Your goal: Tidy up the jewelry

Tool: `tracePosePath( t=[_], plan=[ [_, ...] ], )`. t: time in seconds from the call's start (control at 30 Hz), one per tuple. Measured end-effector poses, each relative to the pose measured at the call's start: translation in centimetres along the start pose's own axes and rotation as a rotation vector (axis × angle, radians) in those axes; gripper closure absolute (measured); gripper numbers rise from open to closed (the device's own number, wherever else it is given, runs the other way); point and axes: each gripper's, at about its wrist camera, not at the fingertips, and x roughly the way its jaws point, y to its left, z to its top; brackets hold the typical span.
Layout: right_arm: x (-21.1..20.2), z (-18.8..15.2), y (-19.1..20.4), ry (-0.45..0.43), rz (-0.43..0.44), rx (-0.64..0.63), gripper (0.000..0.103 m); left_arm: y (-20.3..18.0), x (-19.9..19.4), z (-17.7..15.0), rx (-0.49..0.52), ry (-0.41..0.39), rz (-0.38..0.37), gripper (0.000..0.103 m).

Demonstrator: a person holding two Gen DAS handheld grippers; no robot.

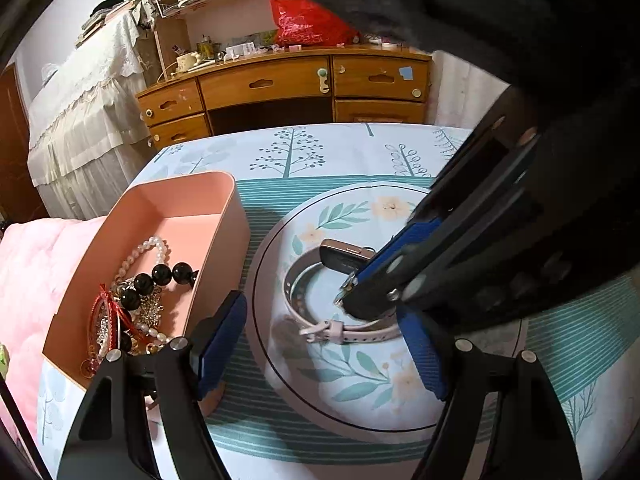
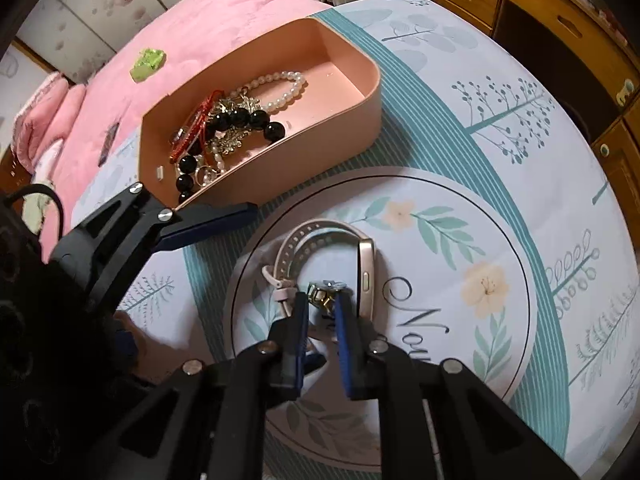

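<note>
A pink-strapped smartwatch (image 2: pixel 362 276) lies on its side on a round floral mat (image 2: pixel 460 240); it also shows in the left wrist view (image 1: pixel 344 258). My right gripper (image 2: pixel 324 304) is shut on a small gold and silver jewelry piece (image 2: pixel 325 294) inside the strap loop; this gripper shows in the left wrist view (image 1: pixel 348 286). My left gripper (image 1: pixel 320 348) is open over the mat, its left finger beside the pink box (image 1: pixel 224 200). The box (image 2: pixel 352 120) holds a pearl bracelet (image 2: pixel 286 88), black beads (image 2: pixel 248 120) and red cord pieces.
The table has a tree-print cloth (image 2: pixel 500 92). A pink quilt (image 2: pixel 200 24) with a green item (image 2: pixel 149 63) lies behind the box. A wooden desk with drawers (image 1: pixel 280 88) stands beyond the table's far edge.
</note>
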Motion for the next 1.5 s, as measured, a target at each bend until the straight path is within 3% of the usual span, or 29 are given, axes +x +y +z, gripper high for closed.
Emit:
tracePosePath(
  t=[0.17,0.5,0.6,0.63,0.67,0.8,0.87,1.03,1.07,1.13,1.3,1.37,1.43,1.5],
  plan=[
    [-2.4,-1.7,-1.1,-0.075,0.043,0.02,0.09,-0.6,0.2,0.0,0.032,0.004,0.001,0.027],
    [-6.8,-4.6,-4.6,-0.249,0.012,0.237,0.09,-1.6,2.1,0.9,0.051,0.062,0.056,0.028],
    [-7.5,-4.8,-4.9,-0.282,-0.005,0.269,0.09,-1.3,2.1,0.9,0.051,0.055,0.09,0.042],
    [-7.6,-4.8,-4.9,-0.291,-0.001,0.279,0.09,-1.2,2.1,1.0,0.053,0.052,0.104,0.054],
    [-7.8,-4.9,-5.1,-0.302,0.005,0.289,0.09,-1.0,2.2,1.0,0.056,0.048,0.112,0.058],
    [-8.1,-5.0,-5.0,-0.332,0.007,0.338,0.09,-0.5,2.1,1.0,0.061,0.046,0.111,0.066],
    [-8.2,-5.2,-4.9,-0.344,0.013,0.362,0.09,-0.4,1.9,1.0,0.068,0.04,0.092,0.071],
    [-8.6,-5.3,-4.2,-0.377,0.016,0.404,0.09,-0.5,0.1,1.3,0.095,0.01,0.059,0.073],
    [-8.8,-5.4,-4.0,-0.383,0.015,0.414,0.09,-0.5,-0.3,1.4,0.106,0.004,0.057,0.077],
    [-9.0,-5.4,-3.3,-0.389,-0.002,0.435,0.09,-0.7,-2.3,1.9,0.128,-0.05,0.032,0.094],
    [-10.3,-5.5,-1.4,-0.431,-0.009,0.472,0.09,0.5,-6.1,3.4,0.139,-0.116,-0.055,0.094],
    [-10.6,-5.4,-0.6,-0.444,-0.029,0.487,0.09,1.2,-6.6,3.6,0.143,-0.099,-0.079,0.094],
    [-10.6,-5.4,0.0,-0.45,-0.038,0.503,0.09,2.4,-6.7,3.6,0.129,-0.038,-0.157,0.092],
    [-10.4,-5.5,0.5,-0.452,-0.049,0.537,0.09,3.3,-6.1,3.1,0.094,0.021,-0.181,0.085]
  ],
)
